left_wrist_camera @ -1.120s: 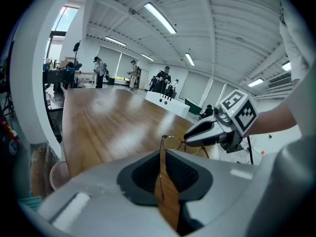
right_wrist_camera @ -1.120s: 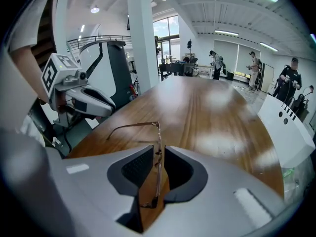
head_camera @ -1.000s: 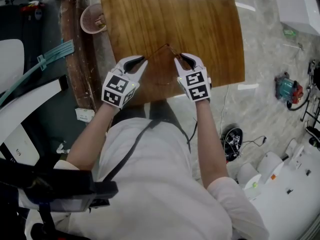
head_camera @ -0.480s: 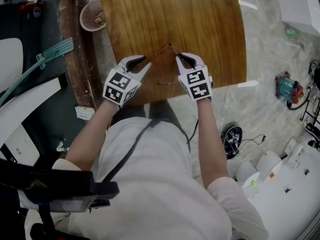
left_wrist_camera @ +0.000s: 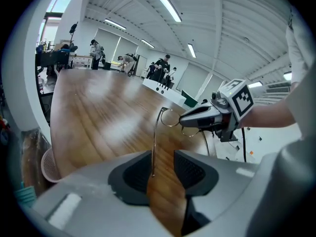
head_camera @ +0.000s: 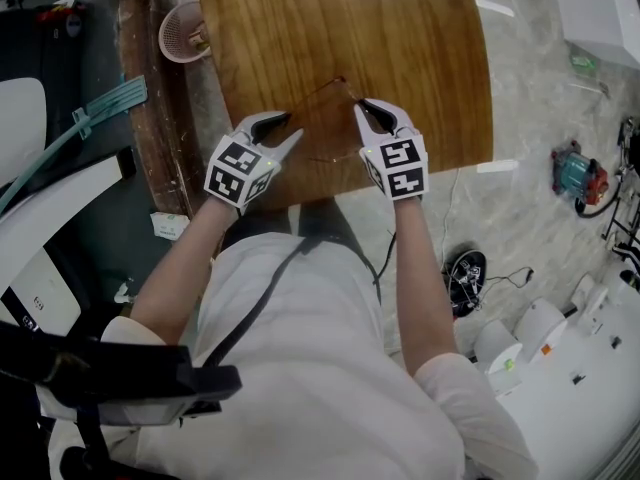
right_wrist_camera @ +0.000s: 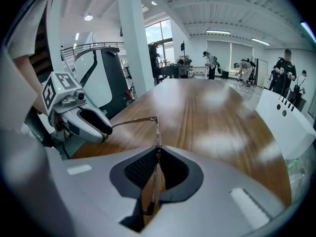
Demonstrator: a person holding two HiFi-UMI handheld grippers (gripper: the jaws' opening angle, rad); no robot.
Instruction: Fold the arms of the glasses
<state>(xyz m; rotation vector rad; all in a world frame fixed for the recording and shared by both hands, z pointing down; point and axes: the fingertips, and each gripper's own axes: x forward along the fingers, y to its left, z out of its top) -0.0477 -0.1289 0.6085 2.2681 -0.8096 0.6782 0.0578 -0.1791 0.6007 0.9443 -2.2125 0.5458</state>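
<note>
left hand-held gripper [head_camera: 291, 126] widened, right one [head_camera: 362, 104] clamping glasses [right_wrist_camera: 157, 136]

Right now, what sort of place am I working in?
Probably a big open lab or workshop hall. There's a long wooden table and rows of strip lights overhead. People stand about in the distance, and cables lie on the stone floor.

Thin wire-rimmed, round-lensed glasses [head_camera: 337, 82], over wooden table [head_camera: 400, 28], one arm [left_wrist_camera: 154, 142] open, roughly square to front
</note>
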